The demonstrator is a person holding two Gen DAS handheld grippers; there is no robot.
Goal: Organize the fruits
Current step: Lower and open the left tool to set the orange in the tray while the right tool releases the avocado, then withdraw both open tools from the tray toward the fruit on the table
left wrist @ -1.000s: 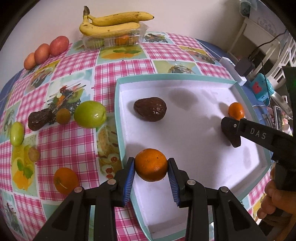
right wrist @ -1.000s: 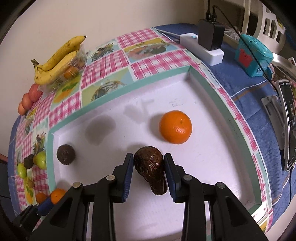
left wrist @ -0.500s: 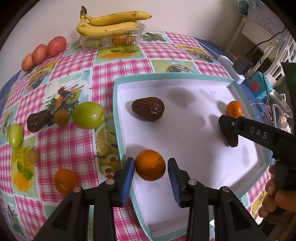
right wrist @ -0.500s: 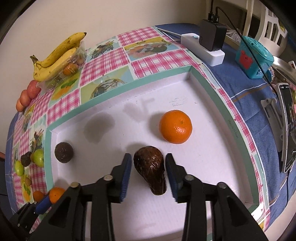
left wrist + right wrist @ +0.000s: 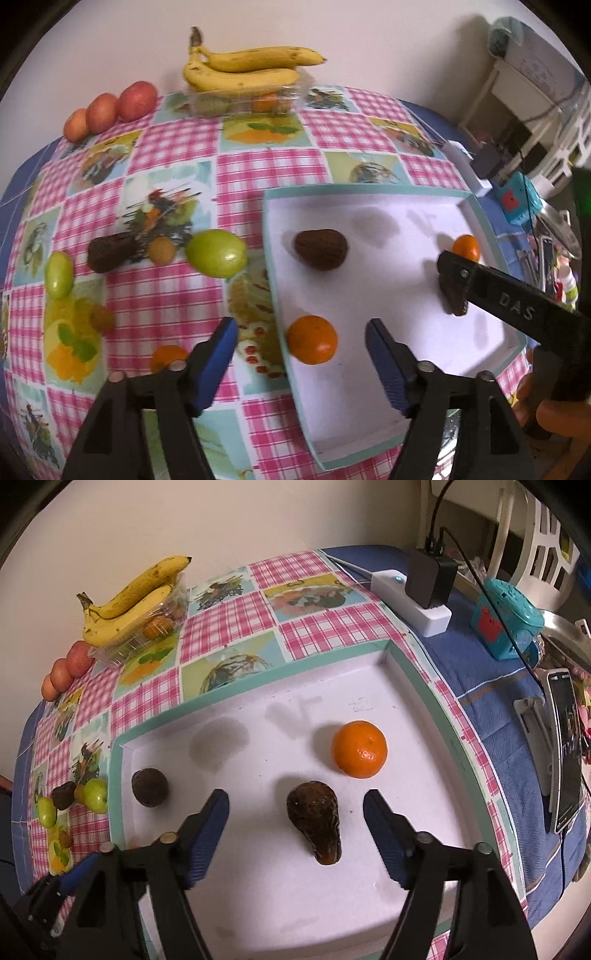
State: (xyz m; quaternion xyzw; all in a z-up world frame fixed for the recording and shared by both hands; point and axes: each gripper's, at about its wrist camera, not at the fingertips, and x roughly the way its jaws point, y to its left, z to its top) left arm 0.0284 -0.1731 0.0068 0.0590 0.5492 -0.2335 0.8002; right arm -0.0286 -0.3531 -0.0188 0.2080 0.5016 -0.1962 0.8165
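Now both your grippers stand wide and empty: the orange (image 5: pixel 312 339) lies in the tray (image 5: pixel 476 206) between the left gripper (image 5: pixel 301 341) fingers, the avocado (image 5: pixel 316 821) lengthwise between the right gripper (image 5: pixel 295 821) fingers, narrow end toward you

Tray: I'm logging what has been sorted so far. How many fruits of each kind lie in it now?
Oranges: 2
Dark avocados: 2
Total in the tray: 4

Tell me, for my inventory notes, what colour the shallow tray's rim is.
Teal rim around a white floor, clearest in the right wrist view.
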